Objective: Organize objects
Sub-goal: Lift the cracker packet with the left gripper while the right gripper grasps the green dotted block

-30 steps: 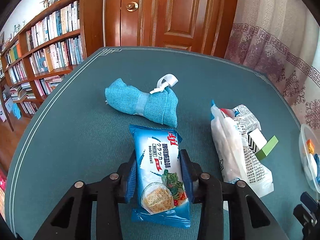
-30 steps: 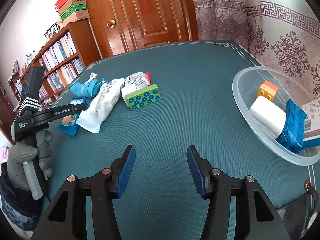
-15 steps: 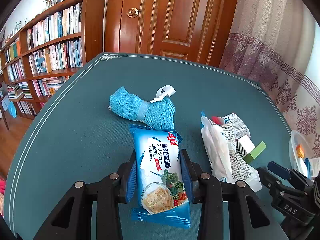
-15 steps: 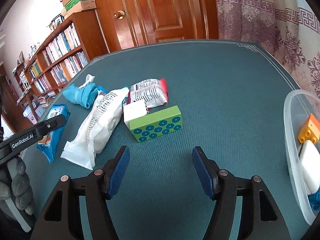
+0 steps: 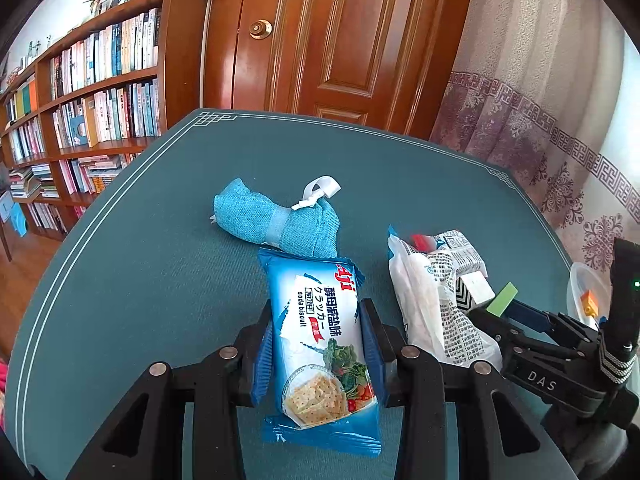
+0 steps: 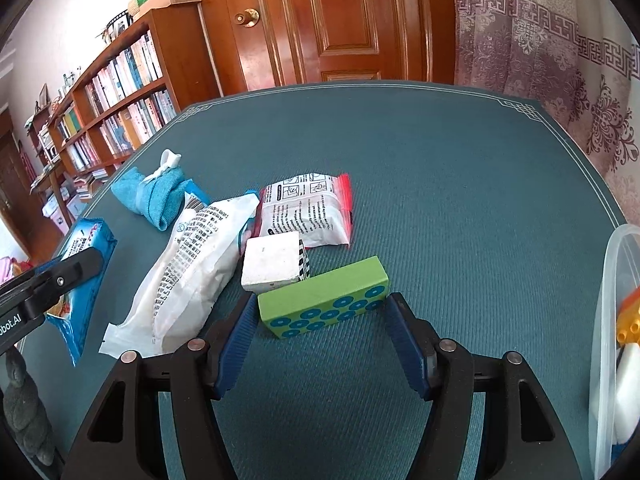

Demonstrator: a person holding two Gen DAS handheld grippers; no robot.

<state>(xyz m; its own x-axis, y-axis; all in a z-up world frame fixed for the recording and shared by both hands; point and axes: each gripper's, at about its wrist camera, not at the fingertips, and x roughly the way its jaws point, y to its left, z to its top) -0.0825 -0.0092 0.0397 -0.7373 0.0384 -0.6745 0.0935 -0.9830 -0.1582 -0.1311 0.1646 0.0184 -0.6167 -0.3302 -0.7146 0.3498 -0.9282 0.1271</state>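
My left gripper (image 5: 318,344) is shut on a blue soda biscuit pack (image 5: 320,344), which also shows in the right wrist view (image 6: 82,256). My right gripper (image 6: 320,328) is open, its jaws on either side of a green block with blue dots (image 6: 324,300), not touching it. A white cube (image 6: 274,260), a long white packet (image 6: 196,268) and a white packet with red edges (image 6: 308,208) lie just beyond. A rolled blue cloth (image 5: 276,220) lies behind the biscuit pack.
A clear plastic bowl (image 6: 612,320) at the right edge holds an orange brick (image 6: 630,320) and a white block. The green table (image 6: 440,160) stretches far ahead. A bookshelf (image 5: 80,92) and a wooden door (image 5: 340,40) stand beyond it.
My right gripper has moved left and forward from near the bowl to straddle the green block. My left gripper keeps its hold on the biscuit pack and has lifted slightly.
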